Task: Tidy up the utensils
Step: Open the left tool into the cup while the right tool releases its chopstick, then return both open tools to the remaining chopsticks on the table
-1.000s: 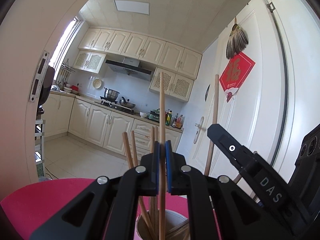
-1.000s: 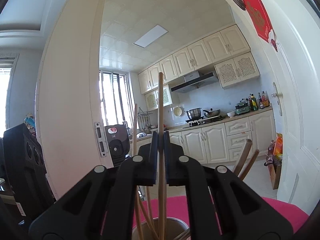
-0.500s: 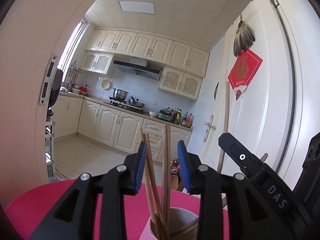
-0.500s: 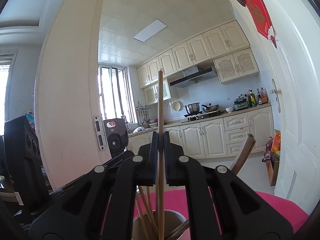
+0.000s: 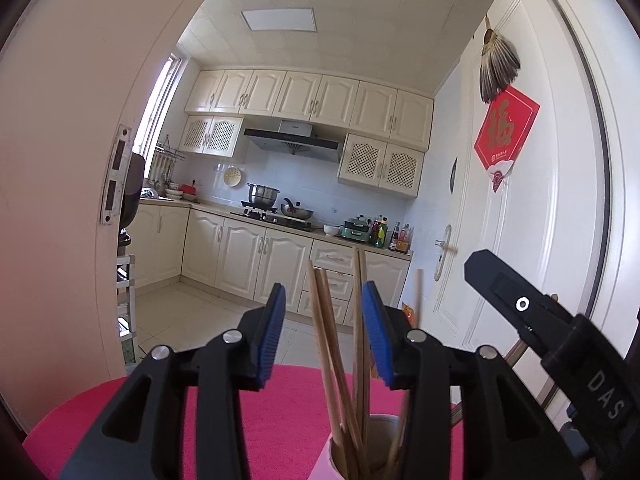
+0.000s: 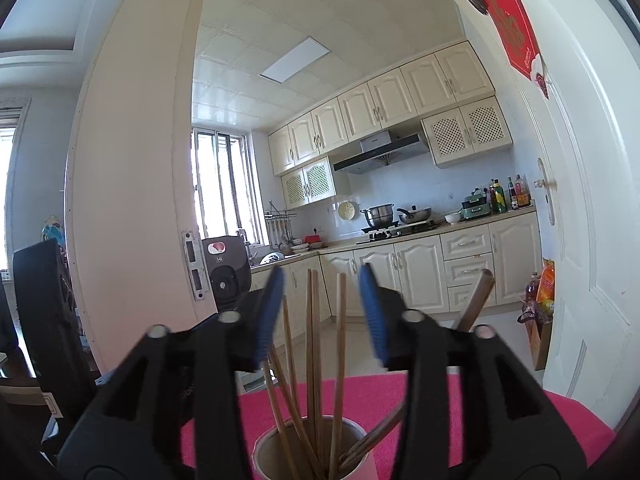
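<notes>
A pink table surface (image 6: pixel 500 412) carries the work, and near its front edge stands a round cup (image 6: pixel 360 436) that already holds a loose bundle of wooden chopsticks (image 6: pixel 312 344), leaning apart at different angles, with a darker, thicker stick (image 6: pixel 476 300) tilted out to the right. Both tongs are level over the cup's mouth. The right gripper (image 6: pixel 320 312) has its jaws opening, the blue pads blurred with motion, and several chopsticks stand free in the gap without either pad pressing on them. The left gripper (image 5: pixel 324 332) is also opening, at a middling width, with 3 or 4 sticks rising between its pads and touching neither, so far as the view shows. The left view also shows the right gripper's black body just beside it on the right. The step in hand reads as the release: the sticks look dropped into the cup. The next move probably calls for lifting each gripper straight up and clear of the stick tips, since a sideways pull could catch a leaning chopstick and tip the cup.
</notes>
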`<state>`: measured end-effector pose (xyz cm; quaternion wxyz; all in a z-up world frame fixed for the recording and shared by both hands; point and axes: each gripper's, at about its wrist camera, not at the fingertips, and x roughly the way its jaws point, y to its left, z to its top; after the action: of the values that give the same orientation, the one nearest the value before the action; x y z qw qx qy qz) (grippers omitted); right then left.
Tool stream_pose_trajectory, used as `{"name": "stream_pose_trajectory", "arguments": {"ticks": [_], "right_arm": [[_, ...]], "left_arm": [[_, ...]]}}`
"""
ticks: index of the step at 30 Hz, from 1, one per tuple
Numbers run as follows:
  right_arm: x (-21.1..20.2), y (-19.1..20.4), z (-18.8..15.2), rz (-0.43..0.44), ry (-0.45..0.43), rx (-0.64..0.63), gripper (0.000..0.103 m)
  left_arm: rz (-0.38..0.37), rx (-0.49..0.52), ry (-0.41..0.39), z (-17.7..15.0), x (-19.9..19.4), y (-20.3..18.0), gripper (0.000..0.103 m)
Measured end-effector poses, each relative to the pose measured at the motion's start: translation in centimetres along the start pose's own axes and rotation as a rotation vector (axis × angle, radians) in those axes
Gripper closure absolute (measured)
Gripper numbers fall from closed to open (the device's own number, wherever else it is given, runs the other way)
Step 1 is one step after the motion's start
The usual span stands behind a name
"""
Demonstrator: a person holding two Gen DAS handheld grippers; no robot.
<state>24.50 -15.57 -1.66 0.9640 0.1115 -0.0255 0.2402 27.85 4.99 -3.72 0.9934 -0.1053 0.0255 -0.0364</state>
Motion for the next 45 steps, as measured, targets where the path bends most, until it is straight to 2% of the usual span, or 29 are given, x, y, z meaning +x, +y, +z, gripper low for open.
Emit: {"name": "stream_pose_trajectory", "arguments": {"ticks": [12, 18, 24, 31, 38, 45], "right_arm": [[0.0, -0.4, 0.2, -0.028, -0.005, 0.01, 0.052], [-0.1, -0.3, 1.2, -0.052, -0.013, 0.023, 0.051], [-1.2, 0.5, 2.4, -0.069, 0.018, 0.006, 0.051], [-4.6, 1.3, 3.3, -0.107, 0.075, -0.023, 0.049], [-8.5, 2.1, 2.3, -0.144, 0.176, -0.019, 0.046], [-9.9, 2.7, -0.3, -0.159, 0.36, -0.015, 0.042]], "left_arm": [[0.026, 0.004, 0.011, 0.3, 0.4, -0.2, 0.061], [0.086, 0.023, 0.034, 1.9, 0.3, -0.8, 0.061], [0.117, 0.043, 0.078, 3.1, -1.6, -0.9, 0.059], [0.143, 0.057, 0.145, 3.4, -5.2, -1.4, 0.056], [0.139, 0.056, 0.281, 2.6, -9.0, -1.1, 0.052], [0.157, -0.003, 0.556, -1.3, -10.8, 1.4, 0.05]]}}
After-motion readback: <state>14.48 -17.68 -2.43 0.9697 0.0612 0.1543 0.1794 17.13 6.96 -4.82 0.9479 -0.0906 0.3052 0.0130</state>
